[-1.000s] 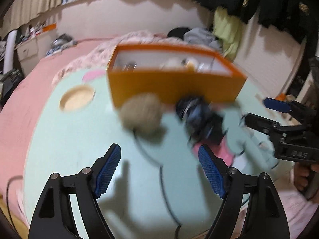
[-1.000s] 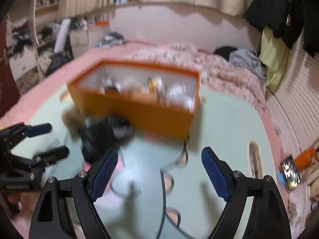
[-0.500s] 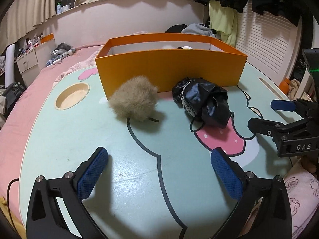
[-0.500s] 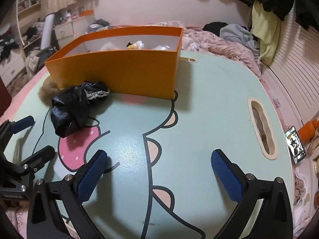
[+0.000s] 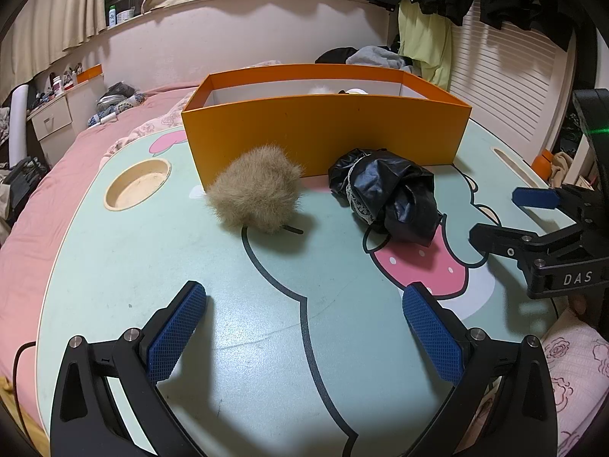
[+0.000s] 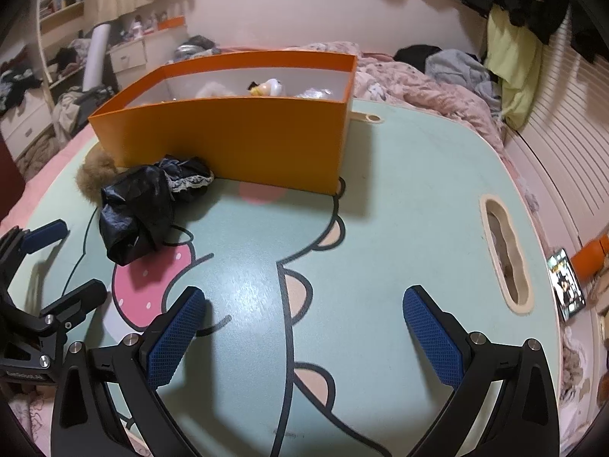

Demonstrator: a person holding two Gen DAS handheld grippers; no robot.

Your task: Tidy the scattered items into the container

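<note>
An orange box (image 5: 323, 137) stands at the far side of a mint cartoon-printed table (image 5: 266, 323), with several small items inside (image 6: 266, 87). In front of it lie a tan fluffy ball (image 5: 255, 190) and a crumpled black lace-trimmed garment (image 5: 384, 190). My left gripper (image 5: 304, 304) hovers open over bare table, short of both items. My right gripper (image 6: 304, 304) is open too, with nothing between its fingers; the black garment (image 6: 141, 202) and the fluffy ball (image 6: 95, 171) lie to its far left. In the left wrist view the right gripper (image 5: 506, 217) shows at the right edge.
A round cup recess (image 5: 137, 184) sits in the table at left, and a handle slot (image 6: 504, 255) at right. A phone (image 6: 567, 285) and an orange bottle (image 6: 593, 259) lie off the table's right edge. Pink bedding (image 5: 45, 190) and piled clothes (image 6: 453, 64) surround the table.
Both grippers' jaws have spread wider. Blur from a second ago has settled; the views now sit lower and steadier, with the fluffy ball and black garment unmoved in front of the box.
</note>
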